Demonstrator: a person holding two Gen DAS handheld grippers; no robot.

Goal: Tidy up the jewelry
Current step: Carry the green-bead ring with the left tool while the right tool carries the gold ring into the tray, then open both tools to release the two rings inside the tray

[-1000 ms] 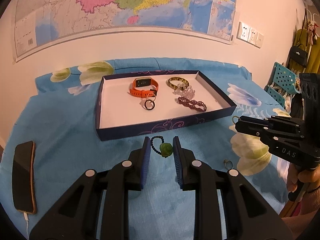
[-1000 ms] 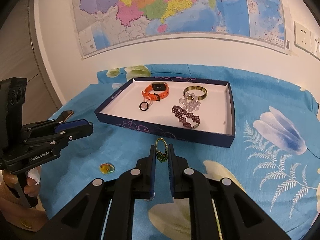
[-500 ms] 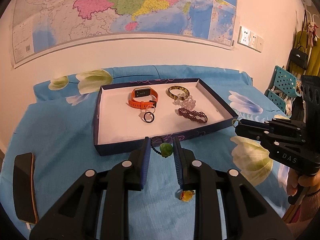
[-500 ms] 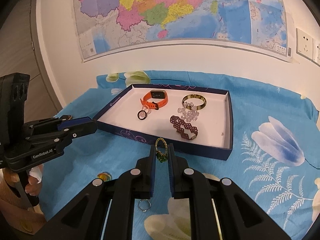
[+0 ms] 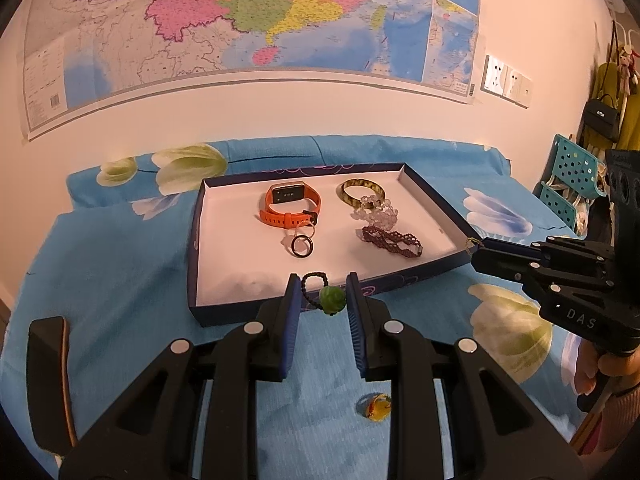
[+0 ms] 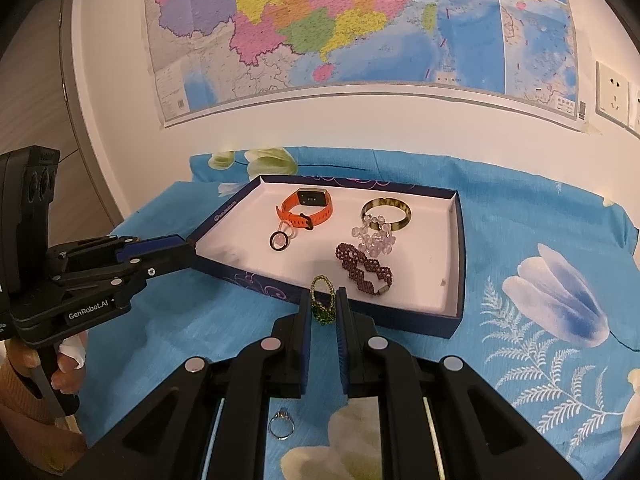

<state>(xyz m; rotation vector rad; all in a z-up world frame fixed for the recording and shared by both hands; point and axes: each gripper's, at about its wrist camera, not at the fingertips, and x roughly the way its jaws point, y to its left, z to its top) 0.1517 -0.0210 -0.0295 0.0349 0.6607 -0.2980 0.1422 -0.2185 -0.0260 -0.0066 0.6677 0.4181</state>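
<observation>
- Behind everything, a large wall map (image 5: 256, 24) is hanging, and a blue flowered cloth (image 5: 120, 264) is covering what seems to be a bed, not a desk.
- On this cloth a shallow dark-blue tray (image 5: 432, 200) is lying, and five or so pieces are already resting inside: an orange watch (image 5: 290, 204), a yellowish bangle (image 5: 362, 191), a clear bead bracelet (image 5: 376, 212), a dark woven bracelet (image 5: 392, 240) and a small dark ring (image 5: 302, 245).
- The left tool (image 5: 320, 300) is gripping a black cord ring with a green bead (image 5: 331, 299), close before the tray's near wall.
- The right tool (image 6: 323, 308) is pinching a green beaded ring (image 6: 322, 300) with narrow jaws, also just before the tray.
- Two pieces are waiting on the cloth: a yellow ring (image 5: 376, 408) and a silver ring (image 6: 281, 426).
- I am judging the task as more than half done.
</observation>
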